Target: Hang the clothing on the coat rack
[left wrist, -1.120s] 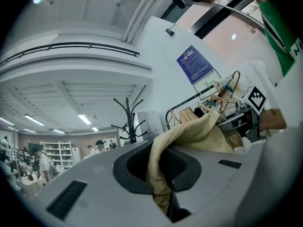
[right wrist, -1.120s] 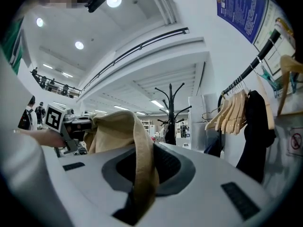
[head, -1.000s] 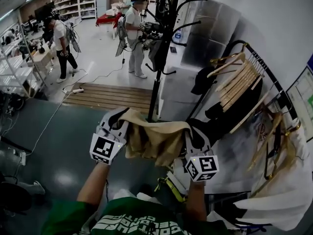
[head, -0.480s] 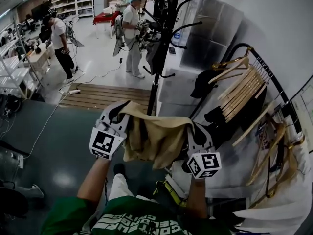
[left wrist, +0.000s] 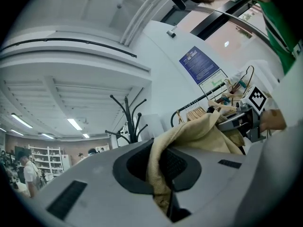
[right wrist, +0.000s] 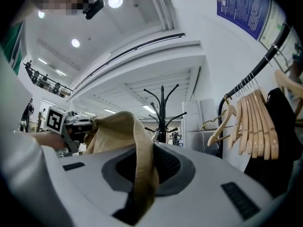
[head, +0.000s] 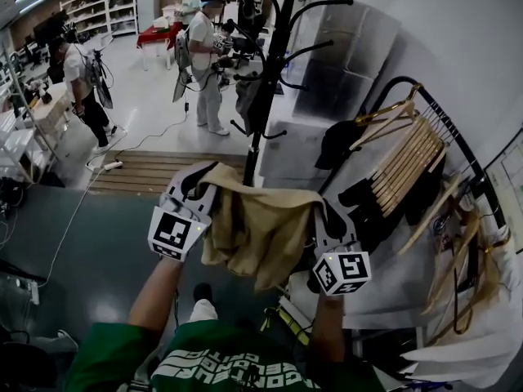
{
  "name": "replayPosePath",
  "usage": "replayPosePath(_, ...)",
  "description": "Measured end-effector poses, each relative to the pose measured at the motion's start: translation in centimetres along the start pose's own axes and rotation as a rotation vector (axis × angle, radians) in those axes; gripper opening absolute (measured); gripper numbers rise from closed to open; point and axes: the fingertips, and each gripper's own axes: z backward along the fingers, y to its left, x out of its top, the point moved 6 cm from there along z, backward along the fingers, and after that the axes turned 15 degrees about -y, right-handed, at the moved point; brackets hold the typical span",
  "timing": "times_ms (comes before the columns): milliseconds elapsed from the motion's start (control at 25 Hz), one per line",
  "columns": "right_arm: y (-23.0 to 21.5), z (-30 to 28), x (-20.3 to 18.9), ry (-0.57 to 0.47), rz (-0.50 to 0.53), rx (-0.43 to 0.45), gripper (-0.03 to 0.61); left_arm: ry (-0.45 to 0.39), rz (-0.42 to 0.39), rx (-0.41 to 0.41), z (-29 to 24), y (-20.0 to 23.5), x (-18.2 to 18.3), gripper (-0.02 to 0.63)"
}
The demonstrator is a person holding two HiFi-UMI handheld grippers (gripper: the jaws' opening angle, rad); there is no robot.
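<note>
A tan garment [head: 260, 225] hangs stretched between my two grippers in the head view. My left gripper [head: 198, 188] is shut on its left edge, and the cloth [left wrist: 163, 174] runs between the jaws in the left gripper view. My right gripper [head: 320, 219] is shut on the other edge, the cloth [right wrist: 142, 169] pinched between its jaws. The black coat rack [head: 265, 72] stands just beyond the garment, its curved hooks [head: 323, 2] above and behind it. It also shows as a dark tree-shaped stand [left wrist: 127, 122] and as the same rack [right wrist: 162, 112] ahead of each gripper.
A black clothes rail [head: 425, 113] with several wooden hangers [head: 404, 158] and dark clothes stands at the right, against a white wall. Wooden pallets [head: 167, 166] lie on the floor behind the rack. Two people [head: 200, 55] stand further back, near shelves.
Both grippers carried the garment slightly toward the coat rack, and the view shifted so the rack sits more central. The grip on the cloth is unchanged.
</note>
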Motion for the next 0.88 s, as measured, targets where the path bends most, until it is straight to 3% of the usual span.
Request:
replayPosePath(480, -0.5, -5.3, 0.2, -0.032, 0.012, -0.052, 0.049, -0.052, 0.076, -0.054, -4.0, 5.0, -2.5, 0.014)
replayPosePath(760, -0.9, -9.4, 2.8, -0.083, 0.051, -0.057, 0.049, -0.108, 0.114, -0.082, -7.2, 8.9, -2.2, 0.014)
replayPosePath(880, -1.2, -11.2, 4.5, -0.111, 0.070, -0.061, 0.049, -0.133, 0.089, -0.098, -8.7, 10.4, -1.2, 0.014)
